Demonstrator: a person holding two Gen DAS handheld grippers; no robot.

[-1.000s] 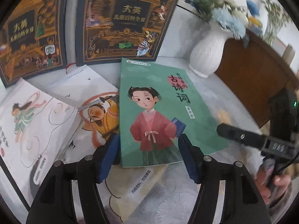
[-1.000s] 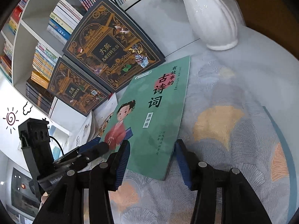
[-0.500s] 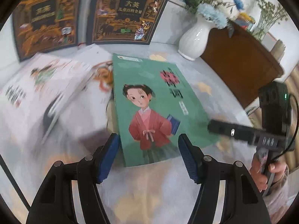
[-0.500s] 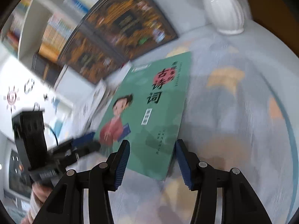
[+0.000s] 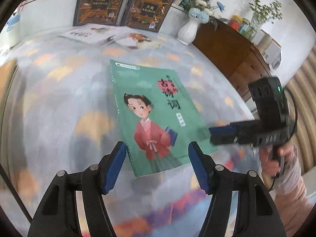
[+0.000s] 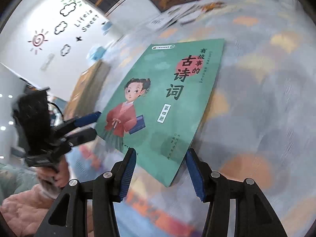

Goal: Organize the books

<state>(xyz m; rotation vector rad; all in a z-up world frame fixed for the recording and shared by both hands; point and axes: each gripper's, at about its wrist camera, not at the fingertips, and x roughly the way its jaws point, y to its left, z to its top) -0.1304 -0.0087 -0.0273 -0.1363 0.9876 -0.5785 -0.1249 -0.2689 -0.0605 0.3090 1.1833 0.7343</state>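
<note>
A green book (image 5: pixel 158 106) with a girl in a red robe on its cover sits between my two grippers over the patterned tablecloth (image 5: pixel 59 98). My left gripper (image 5: pixel 158 154) has the book's near left corner between its blue pads, which touch the spine and the near edge. My right gripper (image 6: pixel 160 158) holds the near right corner of the green book (image 6: pixel 167 98) the same way. In the left wrist view the right gripper (image 5: pixel 212 135) reaches in from the right. In the right wrist view the left gripper (image 6: pixel 96 124) comes in from the left. A shadow lies under the book's right edge.
Two dark illustrated volumes (image 5: pixel 98 2) (image 5: pixel 148 6) lean against the shelf at the back, with white picture books (image 5: pixel 92 33) lying flat before them. A white vase (image 5: pixel 187 31) stands beside a wooden cabinet (image 5: pixel 233 55). A hand in a pink sleeve (image 5: pixel 286 177) holds the right gripper.
Both grippers and the green book have come away from the books at the back, toward the near side. The book has kept its place between the jaws.
</note>
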